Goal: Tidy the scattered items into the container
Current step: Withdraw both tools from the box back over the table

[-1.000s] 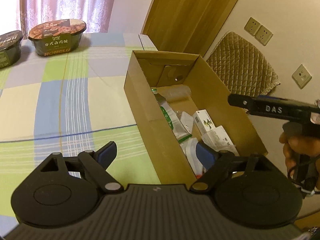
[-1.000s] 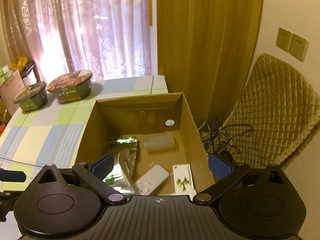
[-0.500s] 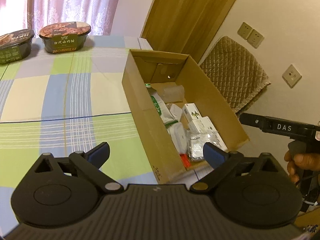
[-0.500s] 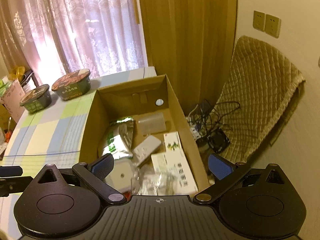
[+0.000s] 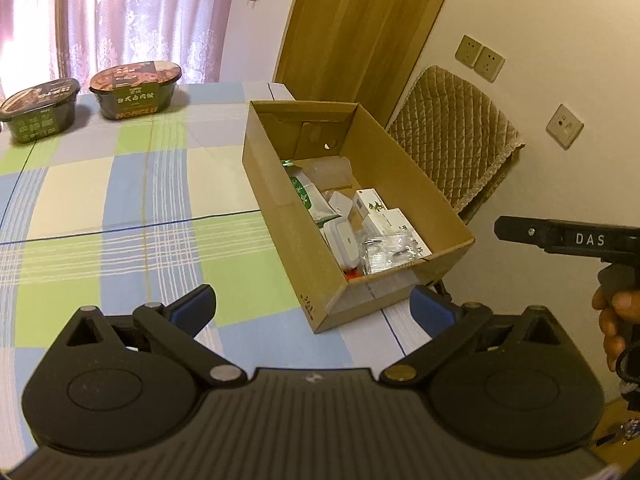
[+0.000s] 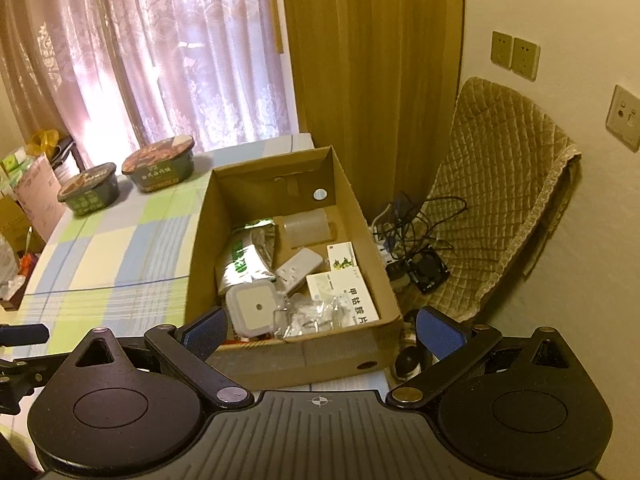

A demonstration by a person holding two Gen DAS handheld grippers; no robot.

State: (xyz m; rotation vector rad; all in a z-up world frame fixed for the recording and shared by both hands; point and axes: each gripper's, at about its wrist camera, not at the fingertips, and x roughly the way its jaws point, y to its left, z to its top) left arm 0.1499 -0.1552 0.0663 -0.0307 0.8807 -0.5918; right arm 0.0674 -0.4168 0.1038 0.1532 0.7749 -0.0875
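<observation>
Left wrist view: box (image 5: 400, 184), plain brown cardboard, oblong, open-topped, is set at the right edge of the counter (image 5: 120, 216); its long axis runs away from the camera toward the wooden door (image 5: 360, 20), and a round hole is punched in its far end wall. The counter is covered by a checked cloth of green, blue and cream squares.

Contents, as seen in the right wrist view:
- foil pouch (image 6: 244, 260), silver with green print, crumpled, lying along the left wall;
- translucent plastic piece (image 6: 306, 228) at the far end;
- white remote (image 6: 298, 270), slim, laid diagonally at the middle;
- small white carton (image 6: 341, 256) with a green picture;
- larger white carton (image 6: 346, 294) with printed characters, beside the right wall;
- white square device (image 6: 252, 306), rounded corners, at the near end;
- clear crinkled bags (image 6: 308, 316) next to it.

Two dark lidded bowls (image 5: 136, 88) stand at the counter's far left, well apart from the box.

Left hand-held gripper (image 5: 312, 308): released, blue pads spread wide, nothing between them. Right hand-held gripper (image 6: 318, 330): likewise released and empty, held above the box's near end. A quilted beige chair (image 6: 500, 200) stands by the wall.
</observation>
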